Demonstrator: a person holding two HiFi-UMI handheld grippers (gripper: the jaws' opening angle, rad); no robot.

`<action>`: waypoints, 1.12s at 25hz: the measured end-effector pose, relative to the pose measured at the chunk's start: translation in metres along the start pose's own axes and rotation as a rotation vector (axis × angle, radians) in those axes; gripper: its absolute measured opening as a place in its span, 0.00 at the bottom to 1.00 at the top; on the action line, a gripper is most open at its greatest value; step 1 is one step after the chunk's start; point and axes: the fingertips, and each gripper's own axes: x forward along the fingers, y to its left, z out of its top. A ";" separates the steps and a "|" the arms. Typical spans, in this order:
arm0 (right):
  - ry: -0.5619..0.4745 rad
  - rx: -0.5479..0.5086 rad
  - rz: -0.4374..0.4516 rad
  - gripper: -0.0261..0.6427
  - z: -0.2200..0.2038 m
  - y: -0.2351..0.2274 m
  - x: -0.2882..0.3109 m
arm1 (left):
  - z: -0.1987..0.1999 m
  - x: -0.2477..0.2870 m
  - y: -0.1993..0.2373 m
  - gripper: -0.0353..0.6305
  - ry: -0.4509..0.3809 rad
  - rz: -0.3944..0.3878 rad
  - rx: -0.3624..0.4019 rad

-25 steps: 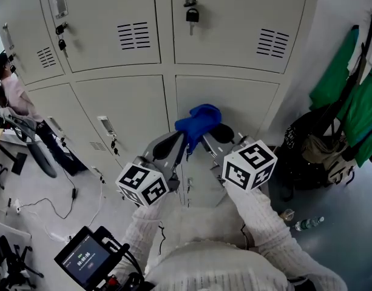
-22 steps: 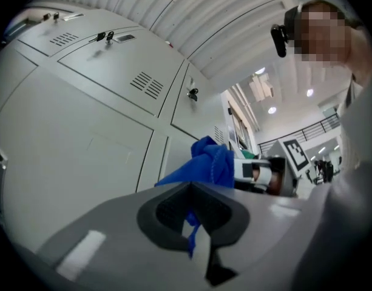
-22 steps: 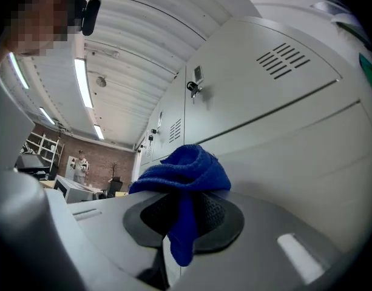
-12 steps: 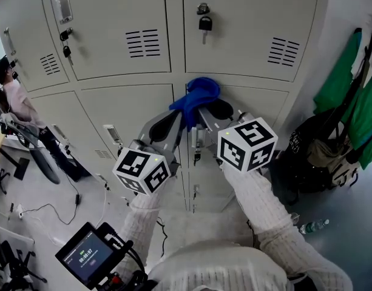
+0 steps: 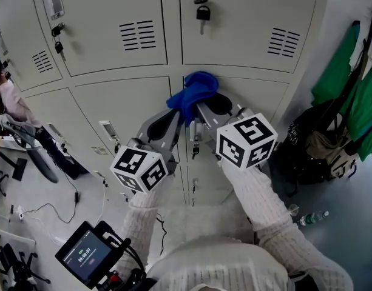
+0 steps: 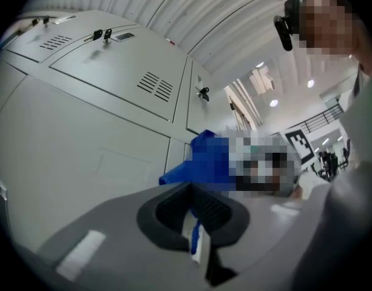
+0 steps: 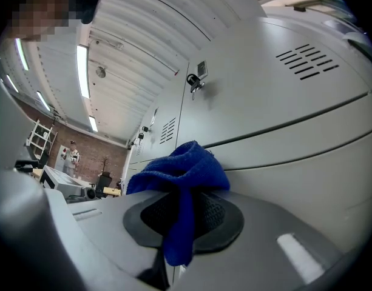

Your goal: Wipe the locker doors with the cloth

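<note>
Pinching a bunched blue terry cloth [image 7: 179, 165] [image 5: 195, 90], the right gripper [image 7: 182, 199] [image 5: 211, 107] has its grey jaws clamped on the fabric. The bunch swells past the tips and a tail hangs back over the black pads. The left gripper [image 6: 190, 193] [image 5: 167, 121] has its jaws pressed together as well, with only a thin strip of the same cloth [image 6: 204, 159] showing in the slit between them.

Both grippers point up and forward, and their tips nearly meet below the black padlock [image 5: 202, 12]. The right marker cube sits higher than the left. Two forearms in cream knitted sleeves [image 5: 258, 205] converge from the bottom of the head view.

The cloth lies against the pale grey metal locker doors [image 5: 131, 108], straight below the padlock, at the top corner of a lower door beside the vertical seam. Every locker is shut, so its contents are hidden.

Below and right of the padlock, a black bag [image 5: 307, 153] sits under hanging green garments [image 5: 337, 83]. A clear plastic bottle [image 5: 313, 218] lies on the floor further down.
</note>
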 end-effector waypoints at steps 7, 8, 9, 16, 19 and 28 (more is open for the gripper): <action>0.064 0.039 -0.007 0.11 -0.034 0.001 -0.005 | -0.034 -0.009 0.002 0.06 0.060 0.017 -0.057; 0.077 0.047 -0.008 0.11 -0.041 0.001 -0.007 | -0.040 -0.011 0.002 0.06 0.070 0.020 -0.068; 0.090 0.056 -0.010 0.11 -0.049 0.001 -0.008 | -0.045 -0.013 0.001 0.06 0.079 0.022 -0.079; 0.174 0.129 -0.028 0.11 -0.100 0.000 -0.021 | -0.081 -0.022 -0.006 0.06 0.135 0.032 -0.142; 0.172 0.144 -0.030 0.11 -0.107 -0.001 -0.024 | -0.096 -0.025 -0.005 0.06 0.158 0.040 -0.168; 0.222 0.159 -0.049 0.12 -0.134 -0.005 -0.038 | -0.133 -0.030 -0.012 0.06 0.225 0.047 -0.230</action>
